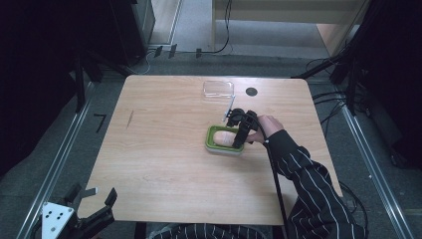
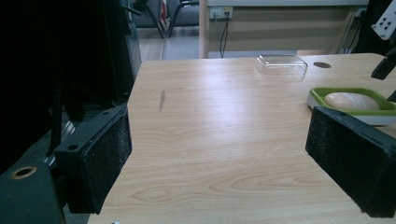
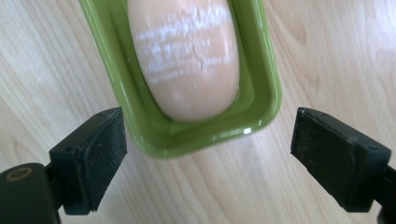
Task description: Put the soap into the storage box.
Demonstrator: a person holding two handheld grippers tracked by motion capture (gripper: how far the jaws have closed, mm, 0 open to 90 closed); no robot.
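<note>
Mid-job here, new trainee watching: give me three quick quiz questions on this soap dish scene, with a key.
1. True or false: the right tool is clamped on the soap.
2. What lies in the green dish?
A. a sponge
B. a soap bar
C. a lid
3. Where on the table is the clear lid: nearer the person's edge or the far edge?

Key:
1. False, its jaws stand open, nothing between them.
2. B
3. The far edge.

The table (image 1: pixel 164 149) is pale wood with visible grain and a smooth, faintly sheened finish. The green dish (image 3: pixel 261 100) looks like glossy plastic and holds a smooth, pale bar of soap (image 3: pixel 187 56) with a whitish bloom; the lid (image 2: pixel 281 64) is clear plastic. The pads (image 3: pixel 100 158) of the right gripper (image 3: pixel 208 161) are black, matt and rough like foam.
</note>
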